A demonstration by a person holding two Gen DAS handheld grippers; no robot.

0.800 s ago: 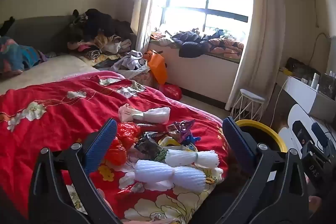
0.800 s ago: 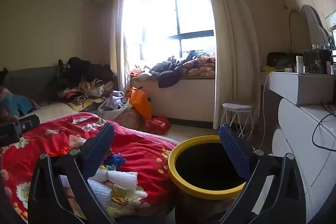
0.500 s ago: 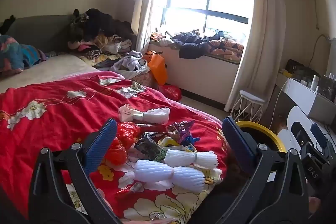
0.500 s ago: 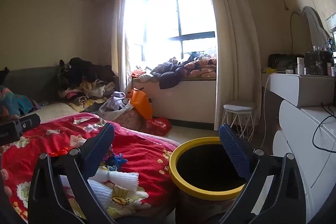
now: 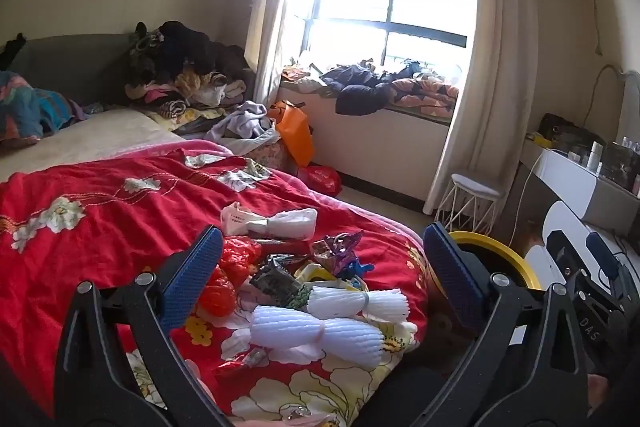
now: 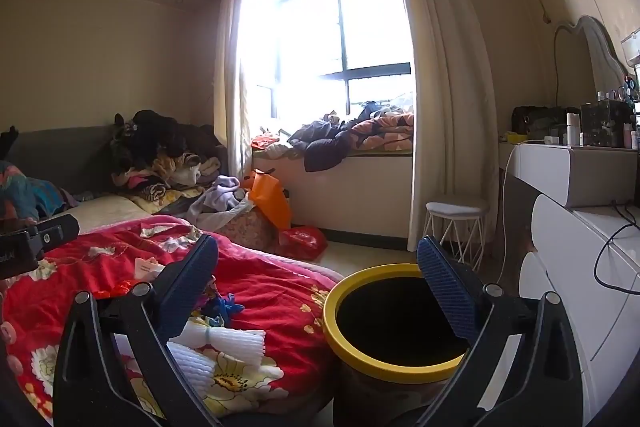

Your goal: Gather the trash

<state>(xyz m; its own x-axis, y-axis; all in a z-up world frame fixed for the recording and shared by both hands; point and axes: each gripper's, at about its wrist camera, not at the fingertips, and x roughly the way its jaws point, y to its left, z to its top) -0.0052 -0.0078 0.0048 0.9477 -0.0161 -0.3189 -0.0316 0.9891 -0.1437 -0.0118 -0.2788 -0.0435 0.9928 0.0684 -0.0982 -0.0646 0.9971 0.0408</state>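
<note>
Little has moved: both views drift only slightly. Left gripper [image 5: 320, 259] hangs wide apart, empty, over trash [image 5: 312, 291] on the quilt [image 5: 100, 211]; right gripper [image 6: 318, 267], also apart, frames the bin [image 6: 384, 367].

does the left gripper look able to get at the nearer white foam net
Probably yes: the left gripper is open, and the foam net lies uncovered on the quilt, just ahead between its fingers.

White foam nets [image 5: 316, 333], red bag [image 5: 224, 279] and crumpled wrappers [image 5: 336, 255] heaped on the red quilt [image 5: 100, 211], beside the yellow-rimmed bin [image 6: 384, 367]
</note>
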